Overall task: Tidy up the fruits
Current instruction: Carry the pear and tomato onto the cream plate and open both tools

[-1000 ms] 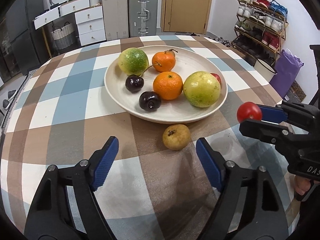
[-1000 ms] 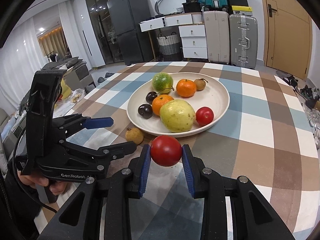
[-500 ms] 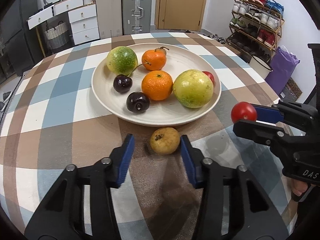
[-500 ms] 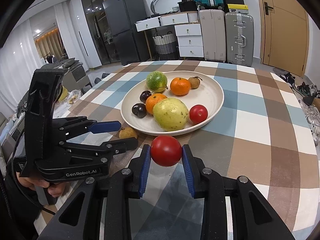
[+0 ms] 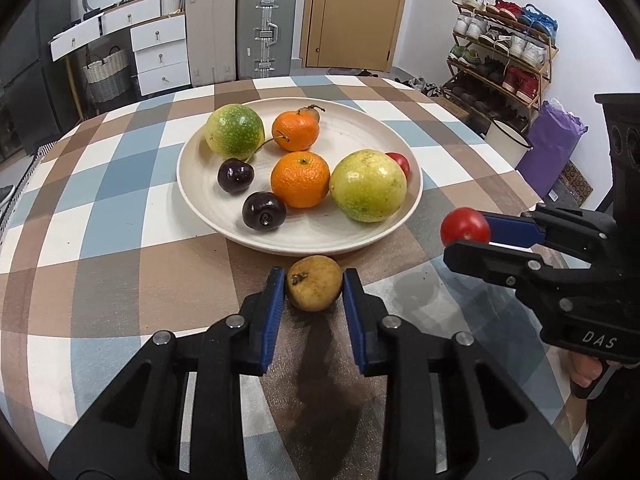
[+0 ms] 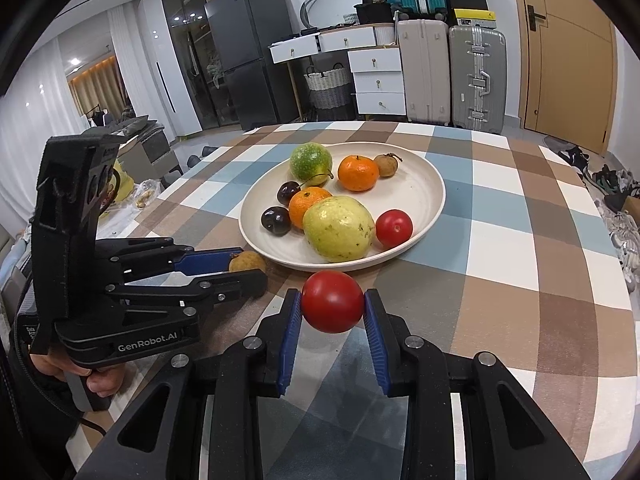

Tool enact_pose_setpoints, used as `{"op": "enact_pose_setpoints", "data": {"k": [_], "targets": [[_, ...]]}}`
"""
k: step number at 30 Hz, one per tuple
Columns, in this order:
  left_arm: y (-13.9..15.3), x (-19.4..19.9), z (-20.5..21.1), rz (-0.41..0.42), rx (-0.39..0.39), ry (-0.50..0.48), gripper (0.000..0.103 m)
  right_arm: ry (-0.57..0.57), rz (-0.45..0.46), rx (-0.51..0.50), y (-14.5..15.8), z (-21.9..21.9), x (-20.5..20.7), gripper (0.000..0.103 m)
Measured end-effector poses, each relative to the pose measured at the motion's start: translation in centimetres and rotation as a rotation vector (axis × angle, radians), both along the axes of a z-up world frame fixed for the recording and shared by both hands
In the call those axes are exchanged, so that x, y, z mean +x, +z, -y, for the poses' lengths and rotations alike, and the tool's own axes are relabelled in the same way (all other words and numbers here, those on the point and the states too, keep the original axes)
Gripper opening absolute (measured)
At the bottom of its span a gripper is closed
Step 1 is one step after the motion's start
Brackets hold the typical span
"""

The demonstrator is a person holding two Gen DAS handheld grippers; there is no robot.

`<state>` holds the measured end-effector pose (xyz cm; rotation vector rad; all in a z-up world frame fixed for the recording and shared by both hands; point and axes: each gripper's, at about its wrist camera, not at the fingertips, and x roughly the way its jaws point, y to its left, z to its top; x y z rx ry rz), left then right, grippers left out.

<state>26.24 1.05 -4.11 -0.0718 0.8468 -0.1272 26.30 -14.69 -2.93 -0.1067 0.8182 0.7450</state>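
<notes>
Fingers first: left gripper (image 5: 314,286) has its blue ribbed pads (image 5: 275,312) pressed on both sides of a small tan-brown fruit (image 5: 315,282), rough matte skin w/ a dark calyx spot, sitting on the table just short of the plate rim. Clamped on it, gripper level and low, pointing fwd at the plate.

Right gripper (image 6: 332,304) grasps a glossy round red tomato (image 6: 332,301) btwn its blue pads, held above the cloth, just short of the plate edge. From the left cam the same tomato (image 5: 465,226) sits at the tip of the black arm coming in from the right side.

Beyond the fingertips: wide shallow cream plate (image 5: 360,236), smooth w/ faint rings. On it, speckled yellow-green round fruit (image 5: 367,185), two pebbly oranges (image 5: 300,179), two shiny dark cherries (image 5: 264,210), a green mottled fruit (image 5: 234,132), a second tomato (image 6: 394,228), small brown fruit (image 6: 385,165) at the far side.

Underneath, checked tablecloth (image 5: 120,208) in brown, blue, white.
</notes>
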Motion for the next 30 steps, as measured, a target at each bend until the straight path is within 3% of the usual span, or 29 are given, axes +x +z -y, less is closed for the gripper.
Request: {"op": "enact_pose_setpoints", "data": {"k": [30], "targets": [[5.7, -1.0, -1.4, 0.145, 0.018, 0.064, 0.026, 0.001, 0.070, -0.005, 3.3, -0.6, 1.1, 0.032]]}}
